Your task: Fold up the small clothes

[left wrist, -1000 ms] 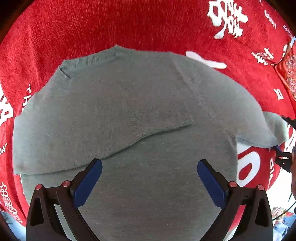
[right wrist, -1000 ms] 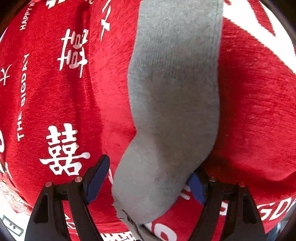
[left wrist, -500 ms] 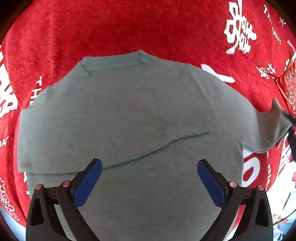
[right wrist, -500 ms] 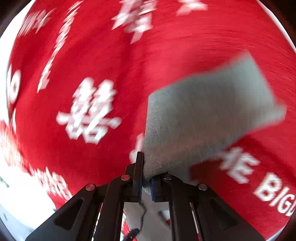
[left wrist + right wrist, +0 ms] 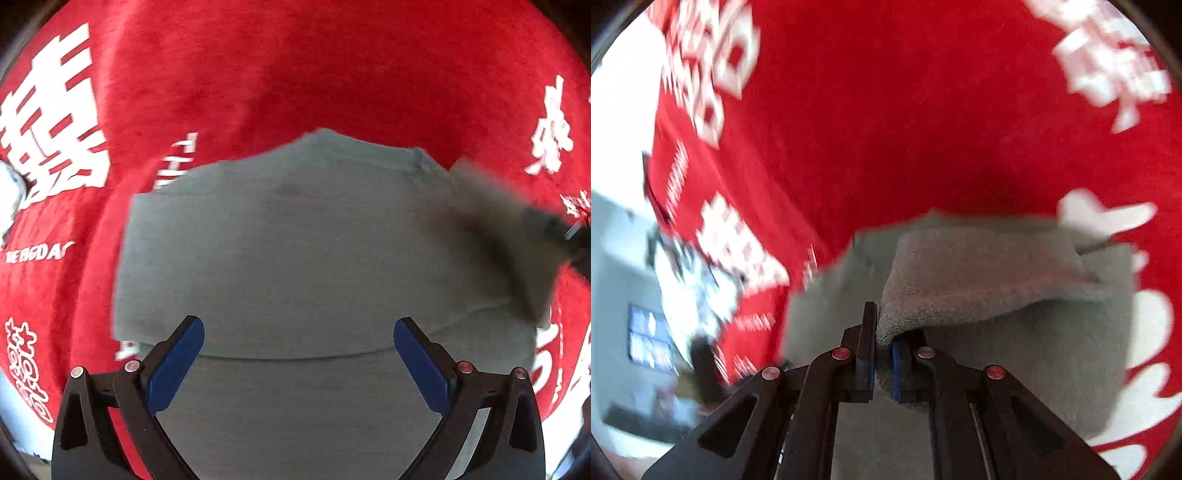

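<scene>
Right gripper [image 5: 882,354] jaws clench the grey sweater's [image 5: 295,258] sleeve [image 5: 979,280]; left gripper [image 5: 299,354] jaws gape above its body.

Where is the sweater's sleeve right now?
The sleeve is pinched in the right gripper, lifted over the grey sweater on the red blanket; it shows at the left wrist view's right edge.

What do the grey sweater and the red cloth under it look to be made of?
Grey sweater: likely a fine, soft knit, matte; ribbed neckline, and the sleeve in the right gripper looks fuzzy. Red cloth: seemingly short-pile plush, slightly streaky nap, with white printed characters.
</scene>
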`<control>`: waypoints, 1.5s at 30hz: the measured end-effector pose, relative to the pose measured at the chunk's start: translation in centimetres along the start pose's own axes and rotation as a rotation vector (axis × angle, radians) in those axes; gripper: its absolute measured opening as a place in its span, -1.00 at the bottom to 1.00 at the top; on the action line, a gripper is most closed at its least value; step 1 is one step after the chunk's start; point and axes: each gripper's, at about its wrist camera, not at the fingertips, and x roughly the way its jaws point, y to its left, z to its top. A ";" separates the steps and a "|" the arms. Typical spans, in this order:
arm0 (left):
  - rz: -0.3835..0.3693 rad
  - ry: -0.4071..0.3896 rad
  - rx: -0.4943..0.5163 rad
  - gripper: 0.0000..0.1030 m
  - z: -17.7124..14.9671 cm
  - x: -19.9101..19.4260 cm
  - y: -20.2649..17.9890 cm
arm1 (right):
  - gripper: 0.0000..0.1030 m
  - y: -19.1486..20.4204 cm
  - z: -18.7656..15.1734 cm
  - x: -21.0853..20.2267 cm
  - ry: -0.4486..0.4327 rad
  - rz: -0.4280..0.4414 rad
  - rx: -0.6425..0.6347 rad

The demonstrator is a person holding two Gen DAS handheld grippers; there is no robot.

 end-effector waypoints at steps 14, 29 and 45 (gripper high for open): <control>-0.098 0.018 -0.204 1.00 -0.8 0.5 7.3 | -0.32 -7.0 -2.5 2.2 -0.029 -0.046 0.542; -0.393 0.047 -0.371 0.89 0.3 2.9 10.1 | -0.64 8.6 -4.1 12.9 0.310 -0.137 -0.182; -0.384 0.098 -0.285 0.37 1.5 4.6 5.4 | 0.02 -8.8 -8.2 -0.7 0.169 -0.095 0.456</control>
